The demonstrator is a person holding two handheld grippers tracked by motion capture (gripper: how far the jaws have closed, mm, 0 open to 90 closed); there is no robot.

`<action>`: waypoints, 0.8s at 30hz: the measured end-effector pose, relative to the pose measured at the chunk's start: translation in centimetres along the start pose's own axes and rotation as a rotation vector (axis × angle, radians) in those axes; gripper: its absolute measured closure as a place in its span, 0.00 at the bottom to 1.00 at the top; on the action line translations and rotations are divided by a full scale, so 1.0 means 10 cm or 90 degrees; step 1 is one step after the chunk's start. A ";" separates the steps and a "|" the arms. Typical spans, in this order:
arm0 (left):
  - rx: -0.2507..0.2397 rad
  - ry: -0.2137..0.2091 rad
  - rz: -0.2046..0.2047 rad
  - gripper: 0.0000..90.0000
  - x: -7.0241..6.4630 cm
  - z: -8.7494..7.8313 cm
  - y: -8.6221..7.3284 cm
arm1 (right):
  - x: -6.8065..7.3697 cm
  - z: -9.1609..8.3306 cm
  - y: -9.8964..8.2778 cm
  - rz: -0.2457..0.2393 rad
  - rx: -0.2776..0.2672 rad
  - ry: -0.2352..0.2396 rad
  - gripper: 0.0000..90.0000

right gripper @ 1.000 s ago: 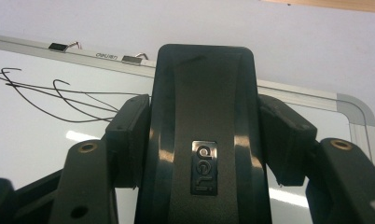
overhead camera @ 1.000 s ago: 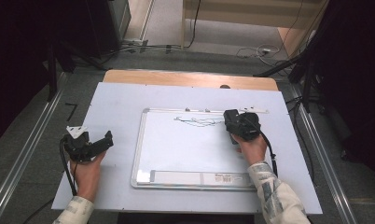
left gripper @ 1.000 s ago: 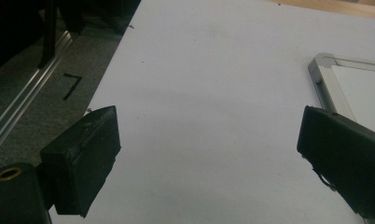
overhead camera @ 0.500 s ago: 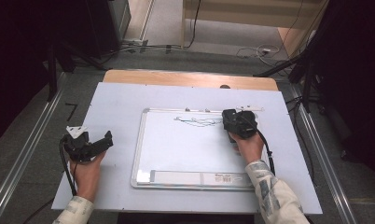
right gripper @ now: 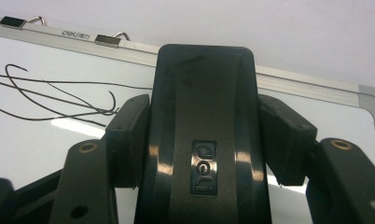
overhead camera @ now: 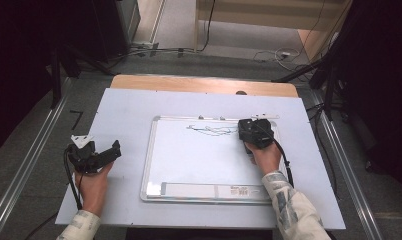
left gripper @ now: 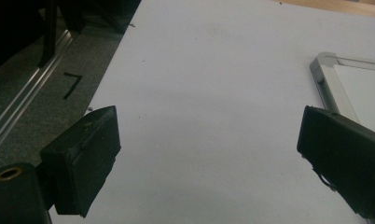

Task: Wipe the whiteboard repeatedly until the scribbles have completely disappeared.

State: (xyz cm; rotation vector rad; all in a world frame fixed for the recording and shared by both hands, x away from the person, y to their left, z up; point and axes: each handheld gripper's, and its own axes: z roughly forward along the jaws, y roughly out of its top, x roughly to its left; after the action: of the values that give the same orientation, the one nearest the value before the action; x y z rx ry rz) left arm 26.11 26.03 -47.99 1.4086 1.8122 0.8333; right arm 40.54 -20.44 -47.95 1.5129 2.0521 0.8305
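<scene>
Right gripper view: "deli" readable on glossy black plastic eraser [right gripper: 205, 154] and on silver-framed whiteboard [right gripper: 316, 88] top rail. Right tool [right gripper: 205, 135] clamped on eraser, resting on board just right of thin black scribbles [right gripper: 59, 95]. Eraser underside hidden. High view: left tool [overhead camera: 91, 155] spread wide, empty, over white counter [overhead camera: 129, 115].
</scene>
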 end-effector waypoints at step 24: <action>0.000 -0.001 -0.004 0.07 0.02 0.00 0.00 | -0.05 0.03 -0.02 0.008 0.014 0.003 0.40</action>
State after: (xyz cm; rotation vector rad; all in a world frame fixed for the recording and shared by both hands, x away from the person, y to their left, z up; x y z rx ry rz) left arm 26.05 26.18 -48.00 1.4028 1.8141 0.8294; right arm 40.77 -20.87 -48.35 1.5384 2.0637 0.8184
